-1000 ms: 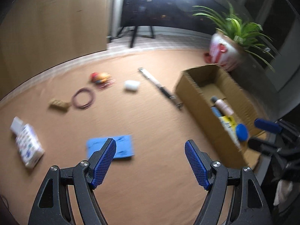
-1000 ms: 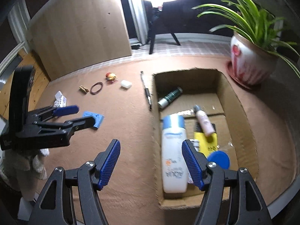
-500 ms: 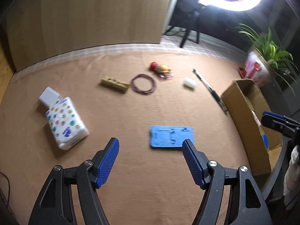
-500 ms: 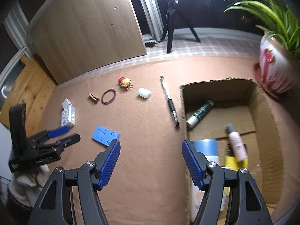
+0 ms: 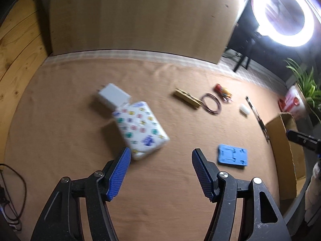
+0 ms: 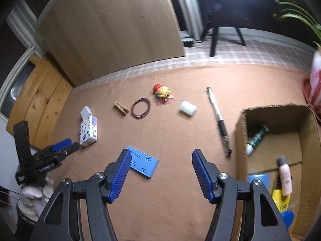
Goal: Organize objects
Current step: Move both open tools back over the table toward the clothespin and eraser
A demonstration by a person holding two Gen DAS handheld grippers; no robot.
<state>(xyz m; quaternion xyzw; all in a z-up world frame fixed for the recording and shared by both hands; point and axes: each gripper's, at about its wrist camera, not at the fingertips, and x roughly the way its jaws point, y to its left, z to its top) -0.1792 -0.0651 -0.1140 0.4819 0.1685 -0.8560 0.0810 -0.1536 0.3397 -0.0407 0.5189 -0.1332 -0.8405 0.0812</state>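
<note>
My left gripper (image 5: 160, 156) hangs over the brown mat, jaws closing with nothing between them; the patterned tissue pack (image 5: 140, 128) lies just beyond its left finger, a white box (image 5: 113, 96) behind that. The flat blue plate (image 5: 232, 156) lies to its right. My right gripper (image 6: 159, 157) is also closing on nothing, above the same blue plate (image 6: 143, 164). Farther off lie a wooden clip (image 6: 121, 108), a rubber band loop (image 6: 140, 110), a red-yellow toy (image 6: 162, 92), a white cylinder (image 6: 187, 108) and a pen (image 6: 218, 120). The cardboard box (image 6: 240, 132) at right holds bottles.
A wooden board (image 6: 112, 24) leans at the back, with a ring light stand (image 5: 280, 14) beside it. A potted plant (image 5: 301, 94) stands beyond the box. Wooden planks (image 6: 40, 92) border the mat on the left. A cable (image 5: 12, 196) lies at the near left edge.
Both grippers have swung left, away from the cardboard box. The tissue pack has come near my left gripper's fingers, and the blue plate now sits under my right one. Both jaws have narrowed slightly.
</note>
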